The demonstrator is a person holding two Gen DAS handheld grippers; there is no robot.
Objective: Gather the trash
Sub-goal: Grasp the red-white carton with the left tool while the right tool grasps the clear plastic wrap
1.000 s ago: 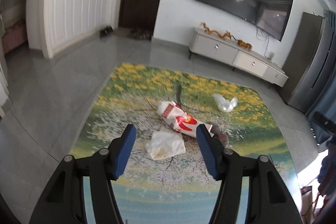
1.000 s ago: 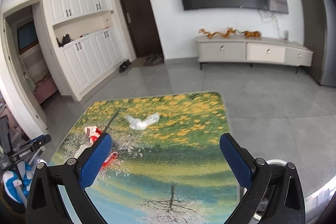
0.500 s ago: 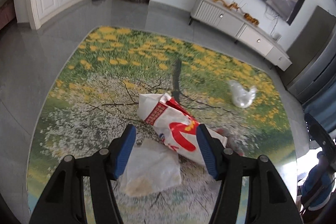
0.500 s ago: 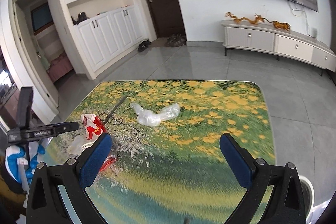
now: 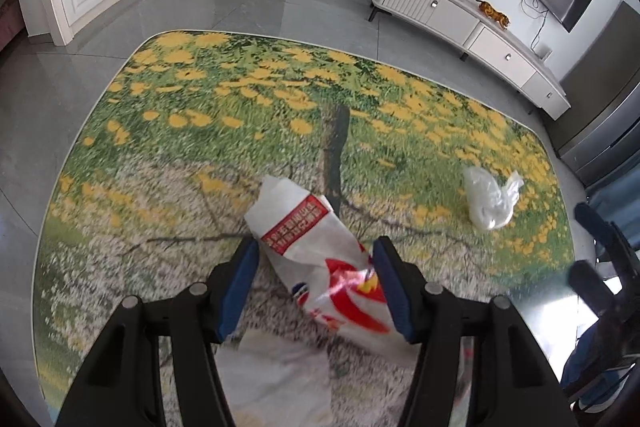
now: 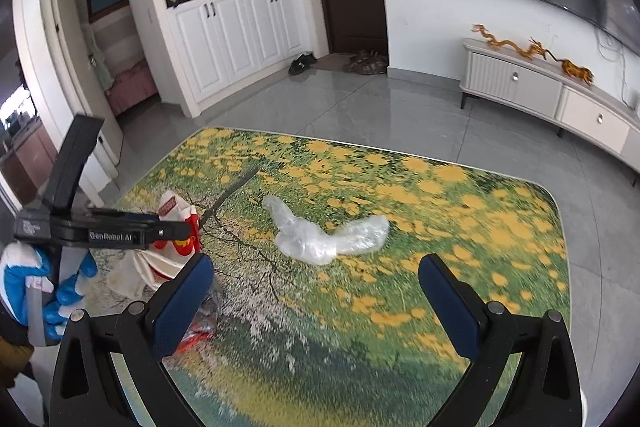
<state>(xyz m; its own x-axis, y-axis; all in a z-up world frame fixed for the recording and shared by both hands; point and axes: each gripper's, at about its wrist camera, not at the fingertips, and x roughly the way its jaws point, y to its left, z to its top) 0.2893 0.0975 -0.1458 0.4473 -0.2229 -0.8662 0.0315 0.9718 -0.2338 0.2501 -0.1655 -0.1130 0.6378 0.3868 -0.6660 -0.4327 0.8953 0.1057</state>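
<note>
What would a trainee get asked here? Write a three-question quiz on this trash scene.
1. True or false: the left gripper has its fingers either side of the red-and-white wrapper.
2. The clear plastic bag lies on: A) the floral rug, B) the grey tiles, C) the TV cabinet.
3. Fill in: the right gripper is ____, holding nothing.

Key: 1 true; 2 A; 3 open.
</note>
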